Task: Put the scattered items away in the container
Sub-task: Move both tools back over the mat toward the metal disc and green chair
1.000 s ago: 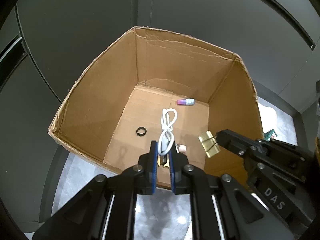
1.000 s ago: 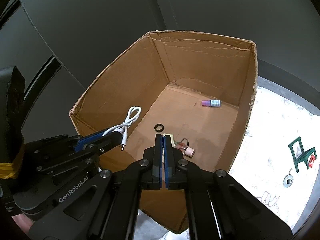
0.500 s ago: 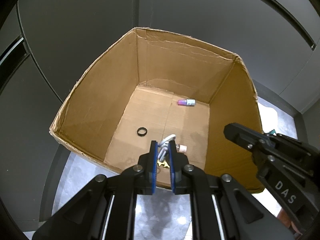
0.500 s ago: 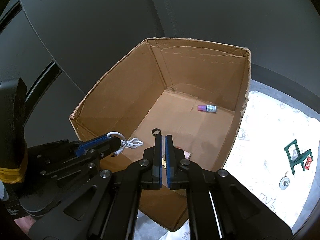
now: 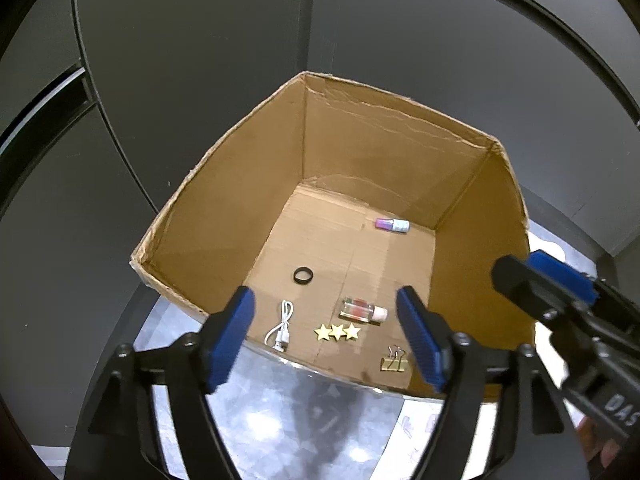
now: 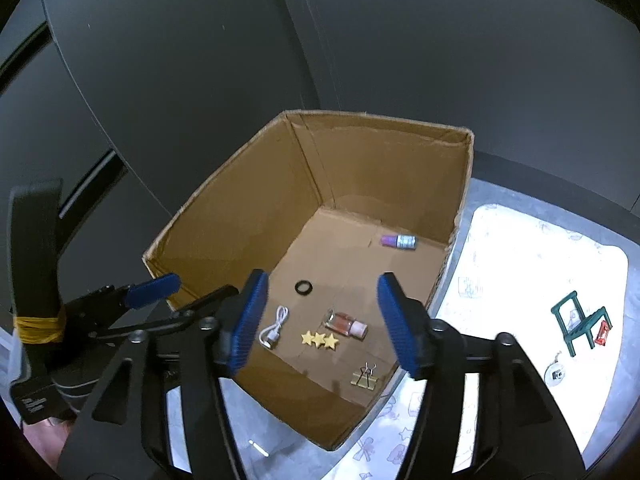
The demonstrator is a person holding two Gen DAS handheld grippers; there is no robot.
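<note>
- My left tongs [image 5: 326, 336] hang above the near rim of the cardboard box [image 5: 224, 216]; the jaws have just been opening and now stand wide apart, with nothing between the pads.
- My right tongs [image 6: 320, 320] likewise: jaws have just been opening, now spread, nothing gripped. They sit over the box's near corner.
- On the box floor I count six items. White cable [image 5: 281, 326], coiled, lies near the front wall on the left.
- Gold binder clip [image 5: 395, 360] rests in the near right corner, close to the front wall.
- Three gold stars [image 5: 337, 332] in a row lie between cable and clip; the small clear bottle [image 5: 362, 309] lies on its side just behind them.
- Black ring [image 5: 303, 275] lies flat toward the middle of the floor, apart from the rest.
- Purple-and-white tube [image 5: 392, 224] lies on its side near the far wall.
- Outside the box, on the white patterned mat [image 6: 516, 264] covering the worktop to the right: a green toy chair [image 6: 578, 320] with a small red piece [image 6: 602, 332] touching it, and a small round metal object [image 6: 555, 374] nearby.
</note>
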